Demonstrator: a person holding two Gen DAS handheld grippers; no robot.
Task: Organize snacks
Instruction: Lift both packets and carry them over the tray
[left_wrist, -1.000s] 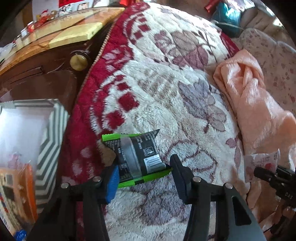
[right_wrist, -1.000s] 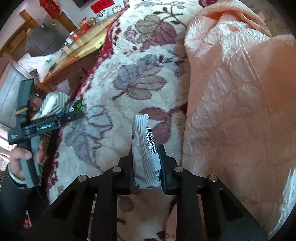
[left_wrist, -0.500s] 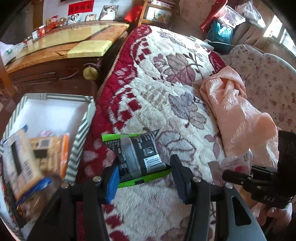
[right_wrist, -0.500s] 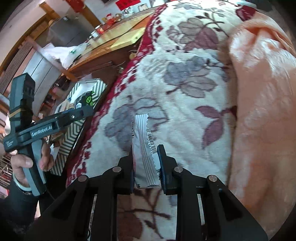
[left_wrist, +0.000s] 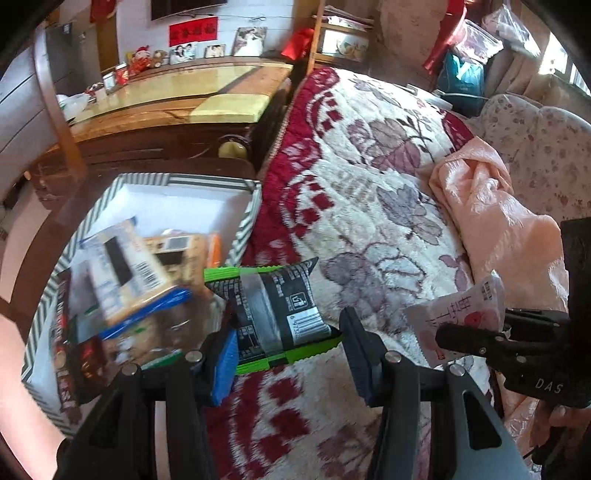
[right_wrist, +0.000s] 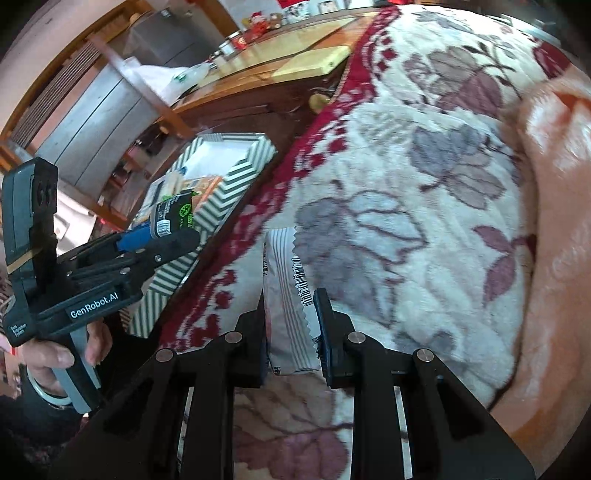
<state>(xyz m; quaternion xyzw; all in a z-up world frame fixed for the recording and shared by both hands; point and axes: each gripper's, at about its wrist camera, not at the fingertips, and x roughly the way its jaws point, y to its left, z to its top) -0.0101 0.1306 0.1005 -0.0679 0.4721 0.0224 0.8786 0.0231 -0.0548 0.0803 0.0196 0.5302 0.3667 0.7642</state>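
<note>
Between claw (left_wrist: 286, 345) tips, black-green packet (left_wrist: 275, 306) crosswise

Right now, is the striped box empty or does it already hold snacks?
It holds snacks: several packets lie inside the striped box, mostly at its near end.

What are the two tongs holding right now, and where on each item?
Left tongs clamp the black-and-green snack packet across its lower end, near the barcode. Right tongs pinch the white striped packet across its lower half.
</note>
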